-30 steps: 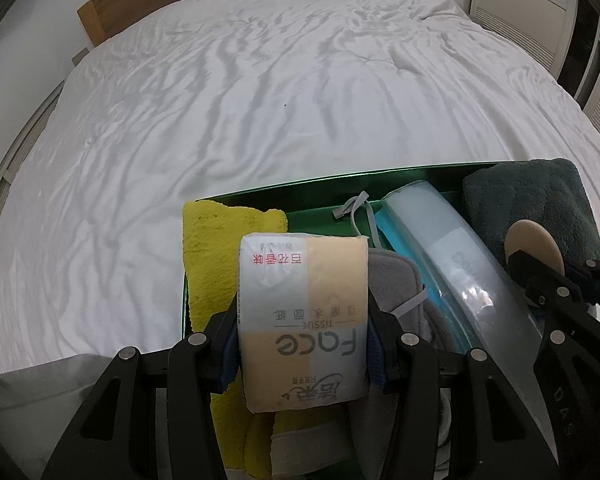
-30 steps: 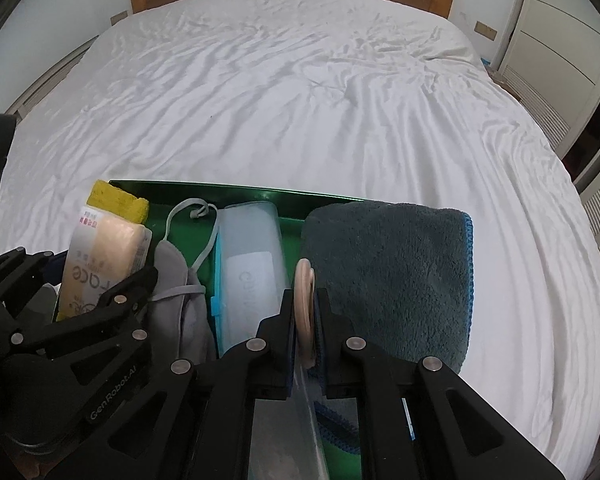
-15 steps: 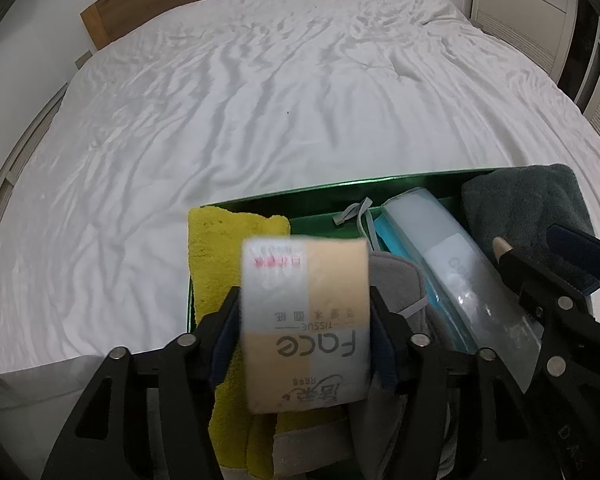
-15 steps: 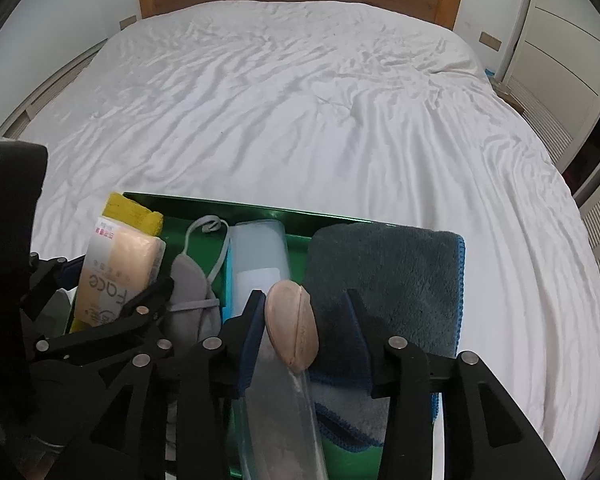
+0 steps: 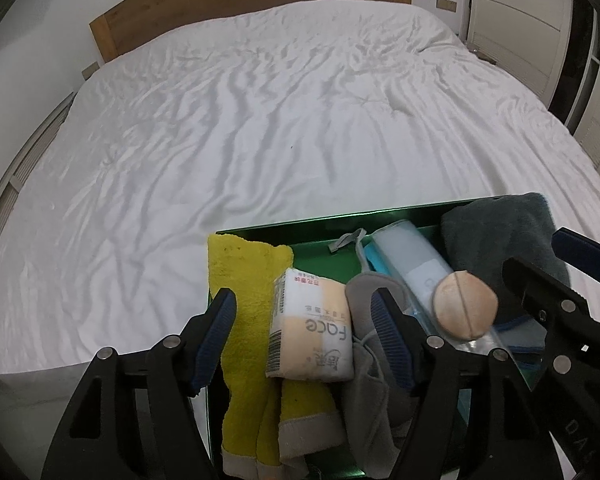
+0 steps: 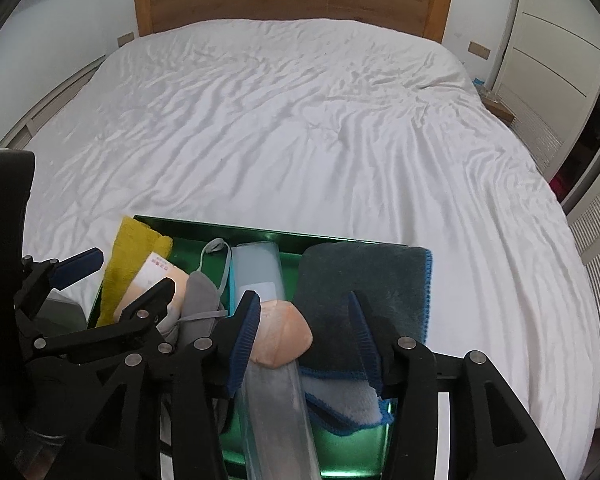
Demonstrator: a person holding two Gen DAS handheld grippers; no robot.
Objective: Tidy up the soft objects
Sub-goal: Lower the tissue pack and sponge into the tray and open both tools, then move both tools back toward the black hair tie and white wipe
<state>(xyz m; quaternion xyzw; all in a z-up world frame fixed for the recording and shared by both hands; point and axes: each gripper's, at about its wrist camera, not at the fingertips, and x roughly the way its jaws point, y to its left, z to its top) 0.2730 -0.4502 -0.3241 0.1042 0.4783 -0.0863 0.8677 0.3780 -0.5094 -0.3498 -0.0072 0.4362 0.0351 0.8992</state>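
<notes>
left wrist view: the left hand-held gripper [image 5: 302,330], jaws just widened, stands clear of the glossy tissue pack [image 5: 310,332] lying on a nubby yellow cloth [image 5: 248,280] in the green tray [image 5: 320,226], lower centre.

right wrist view: the right hand-held gripper [image 6: 302,330], jaws just parted, grips nothing; the round peach puff [image 6: 282,336] rests on a clear pouch [image 6: 276,412] beside the plush grey towel [image 6: 364,276].

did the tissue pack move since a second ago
Yes. The tissue pack left the left tool, whose jaws have just been opening, and dropped onto the yellow towel in the green tray.
</notes>
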